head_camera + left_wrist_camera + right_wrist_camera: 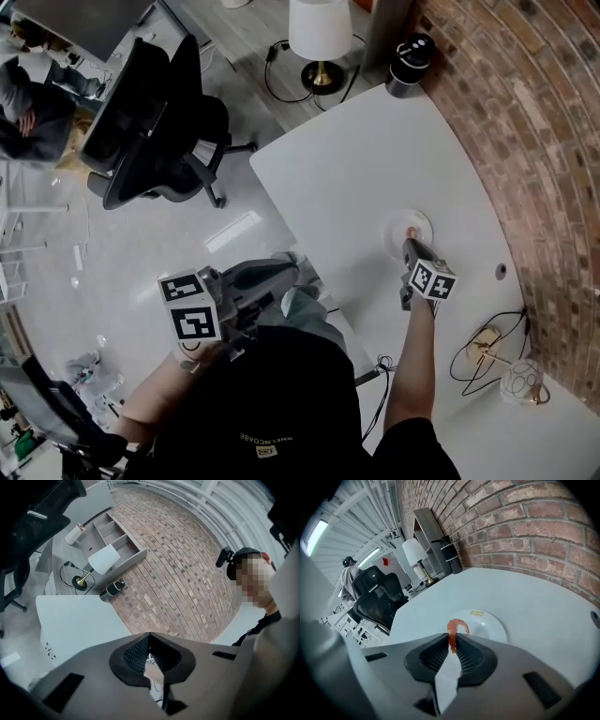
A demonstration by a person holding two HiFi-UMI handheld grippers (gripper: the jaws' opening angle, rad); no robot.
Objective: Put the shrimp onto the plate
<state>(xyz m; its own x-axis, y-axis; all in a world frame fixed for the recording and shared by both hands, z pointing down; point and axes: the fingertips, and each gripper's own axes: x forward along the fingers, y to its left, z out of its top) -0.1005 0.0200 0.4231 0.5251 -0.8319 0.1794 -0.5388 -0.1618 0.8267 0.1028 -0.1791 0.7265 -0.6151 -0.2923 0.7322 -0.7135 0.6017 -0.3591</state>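
Right gripper (451, 641): jaws clamped on the one shrimp (455, 626), held over the single white plate (490, 629) on the white table (375, 150). Left gripper (149, 644): jaws together, holding nothing, off the table's near edge. One lamp (321, 33) and one black canister (411, 64) stand at the far end, well apart from the plate.

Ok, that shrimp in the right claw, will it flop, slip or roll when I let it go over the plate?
Probably stiff: the shrimp holds its hooked curl above the right claw without drooping. Likely light, since a pinch on one end alone carries it. Being curved, it should settle rather than roll on the plate.
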